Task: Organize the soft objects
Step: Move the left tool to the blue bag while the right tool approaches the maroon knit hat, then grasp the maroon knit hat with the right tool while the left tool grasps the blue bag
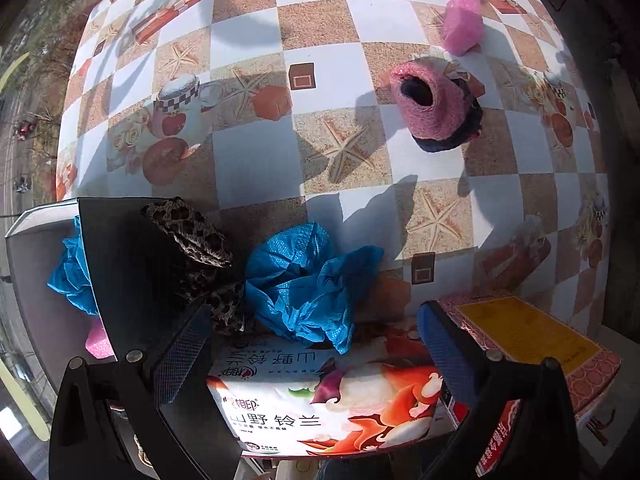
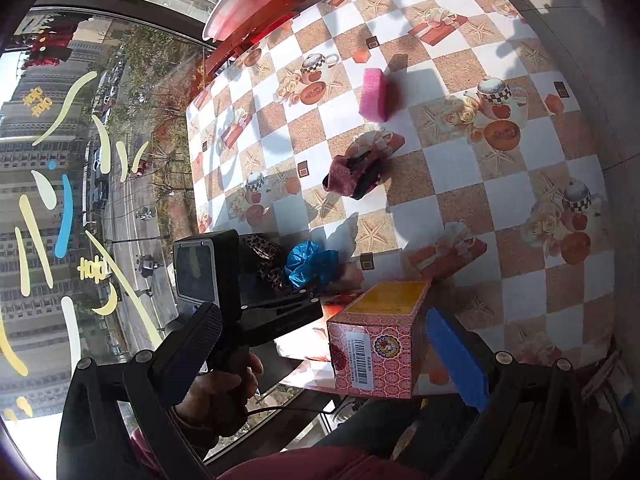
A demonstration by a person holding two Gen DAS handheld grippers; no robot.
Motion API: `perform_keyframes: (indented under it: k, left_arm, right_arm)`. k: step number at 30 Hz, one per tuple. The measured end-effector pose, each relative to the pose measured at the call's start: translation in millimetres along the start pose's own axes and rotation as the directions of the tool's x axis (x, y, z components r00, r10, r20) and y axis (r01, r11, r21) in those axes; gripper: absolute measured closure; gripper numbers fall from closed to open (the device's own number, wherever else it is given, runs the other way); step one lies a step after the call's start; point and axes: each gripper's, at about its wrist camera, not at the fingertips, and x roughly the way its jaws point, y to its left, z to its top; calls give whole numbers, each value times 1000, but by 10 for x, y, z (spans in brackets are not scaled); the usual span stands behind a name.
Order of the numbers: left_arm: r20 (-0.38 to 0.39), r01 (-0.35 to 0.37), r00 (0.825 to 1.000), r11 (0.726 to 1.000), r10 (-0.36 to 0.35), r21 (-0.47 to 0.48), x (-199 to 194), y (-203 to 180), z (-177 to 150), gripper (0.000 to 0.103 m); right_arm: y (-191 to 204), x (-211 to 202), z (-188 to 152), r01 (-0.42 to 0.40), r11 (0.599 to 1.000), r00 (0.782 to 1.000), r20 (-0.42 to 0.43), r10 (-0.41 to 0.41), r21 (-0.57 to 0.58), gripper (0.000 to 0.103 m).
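Observation:
My left gripper (image 1: 310, 316) is open over the near table edge, its fingers straddling a printed tissue pack (image 1: 320, 404). Just ahead of the fingertips lie a crumpled blue plastic cover (image 1: 304, 280) and a leopard-print cloth (image 1: 200, 248). Farther out on the checkered cloth sit a pink knitted sock with dark lining (image 1: 432, 108) and a pink sponge (image 1: 462, 20). My right gripper (image 2: 324, 316) is open and low at the table edge, with a red patterned box (image 2: 376, 344) between its fingers. Sock (image 2: 354, 176), sponge (image 2: 374, 94) and blue cover (image 2: 308, 264) lie beyond it.
A black panel (image 1: 128, 264) at the left hides part of the leopard cloth; more blue plastic (image 1: 68, 272) and a pink piece (image 1: 98, 344) show behind it. A hand (image 2: 224, 384) holds the left gripper's camera body (image 2: 200, 272). A red basin (image 2: 240, 4) sits at the far corner. A window is on the left.

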Motion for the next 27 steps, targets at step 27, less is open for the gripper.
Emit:
perform_keyframes:
  k: [27]
  left_arm:
    - [133, -70, 989, 995, 60, 76, -242, -63, 148, 0]
  right_arm:
    - [-840, 487, 608, 66, 997, 988, -142, -61, 33, 0]
